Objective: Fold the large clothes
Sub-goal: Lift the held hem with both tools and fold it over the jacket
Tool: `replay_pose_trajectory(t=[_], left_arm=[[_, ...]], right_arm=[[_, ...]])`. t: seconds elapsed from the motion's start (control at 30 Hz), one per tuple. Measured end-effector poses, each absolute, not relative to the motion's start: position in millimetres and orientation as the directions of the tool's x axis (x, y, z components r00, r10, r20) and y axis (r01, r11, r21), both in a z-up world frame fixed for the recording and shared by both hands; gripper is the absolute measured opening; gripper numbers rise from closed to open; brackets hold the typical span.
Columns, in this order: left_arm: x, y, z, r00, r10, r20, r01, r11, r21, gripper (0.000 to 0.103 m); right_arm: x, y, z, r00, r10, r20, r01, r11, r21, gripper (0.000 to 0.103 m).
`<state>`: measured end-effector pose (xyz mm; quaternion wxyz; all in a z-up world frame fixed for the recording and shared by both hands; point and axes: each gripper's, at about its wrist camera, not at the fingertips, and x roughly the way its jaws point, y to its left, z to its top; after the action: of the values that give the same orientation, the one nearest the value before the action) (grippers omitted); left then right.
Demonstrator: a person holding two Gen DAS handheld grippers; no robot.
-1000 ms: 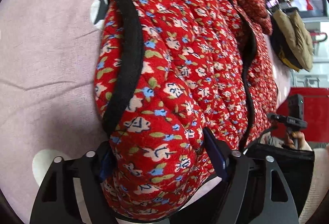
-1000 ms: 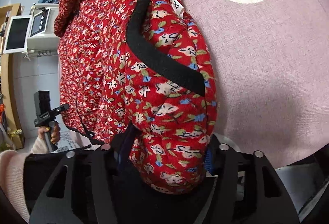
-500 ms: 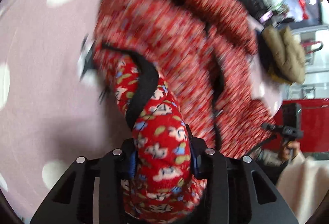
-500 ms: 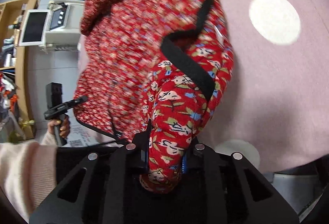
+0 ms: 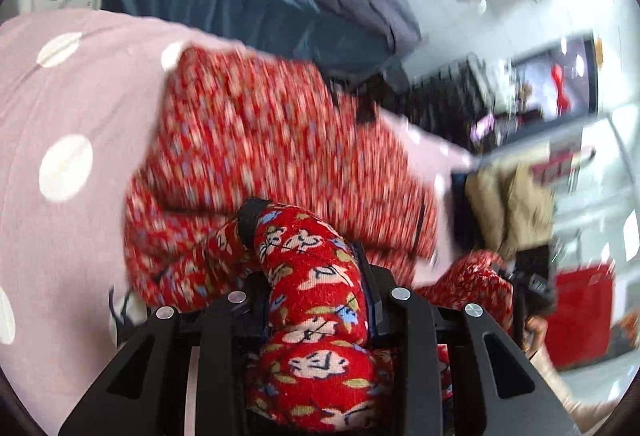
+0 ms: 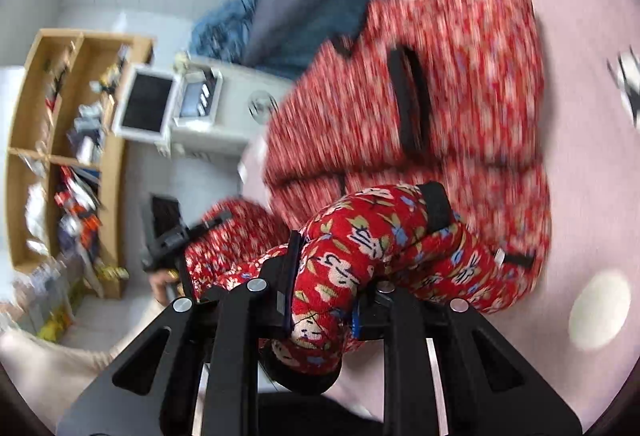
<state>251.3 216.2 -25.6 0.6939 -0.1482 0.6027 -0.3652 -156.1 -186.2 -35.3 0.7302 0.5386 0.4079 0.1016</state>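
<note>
Both grippers clamp bunched folds of a red floral padded jacket over a pink dotted sheet.

The left gripper (image 5: pixel 316 300), whose jaws have just been closing, pinches a black-trimmed fold at 6 o'clock; the jacket (image 5: pixel 256 140) spreads toward 12 o'clock on the sheet (image 5: pixel 80 108). The right gripper (image 6: pixel 324 292) squeezes another fold, with the jacket reaching toward 1 o'clock and a wooden shelf (image 6: pixel 24 132) at 9 o'clock.

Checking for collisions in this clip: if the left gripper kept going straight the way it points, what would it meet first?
Probably the red flowered jacket itself. The left gripper is shut on a bunched part of it, and the rest lies just ahead on the pink dotted cover. Blur makes depth uncertain.
</note>
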Motion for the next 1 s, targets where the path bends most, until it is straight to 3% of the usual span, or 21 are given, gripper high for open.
replay_pose_trajectory(t=[0.13,0.23,0.33,0.5,0.83,0.93,1.0], left_arm=[[297,221,-11,0.098,-0.706,-0.701,0.271,0.697,-0.664,0.031],[322,199,-5,0.125,-0.67,-0.732,0.264,0.733,-0.626,0.031],[344,171,-11,0.111,-0.625,-0.772,0.237,0.772,-0.59,0.033],[367,170,-29,0.016,-0.68,-0.733,0.041,0.733,-0.679,0.053],[362,205,-24,-0.011,-0.792,-0.61,-0.024,0.61,-0.792,0.07],[360,223,-11,0.094,-0.754,-0.651,0.007,0.654,-0.757,0.086],[357,230,3,0.161,-0.693,-0.702,0.069,0.718,-0.693,0.09]], right_arm=[[-145,-235,-37,0.741,0.508,-0.44,0.332,0.292,0.897,0.02],[-129,-268,-42,0.802,0.439,-0.404,0.354,0.195,0.915,0.02],[-106,-289,-45,0.812,0.392,-0.433,0.393,0.183,0.901,0.02],[-87,-304,-73,0.796,0.362,-0.485,0.483,0.102,0.87,0.02],[-75,-316,-114,0.783,0.356,-0.509,0.545,0.0,0.838,0.02],[-73,-318,-130,0.795,0.344,-0.499,0.558,-0.094,0.824,0.02],[-72,-319,-135,0.784,0.341,-0.519,0.578,-0.095,0.811,0.02]])
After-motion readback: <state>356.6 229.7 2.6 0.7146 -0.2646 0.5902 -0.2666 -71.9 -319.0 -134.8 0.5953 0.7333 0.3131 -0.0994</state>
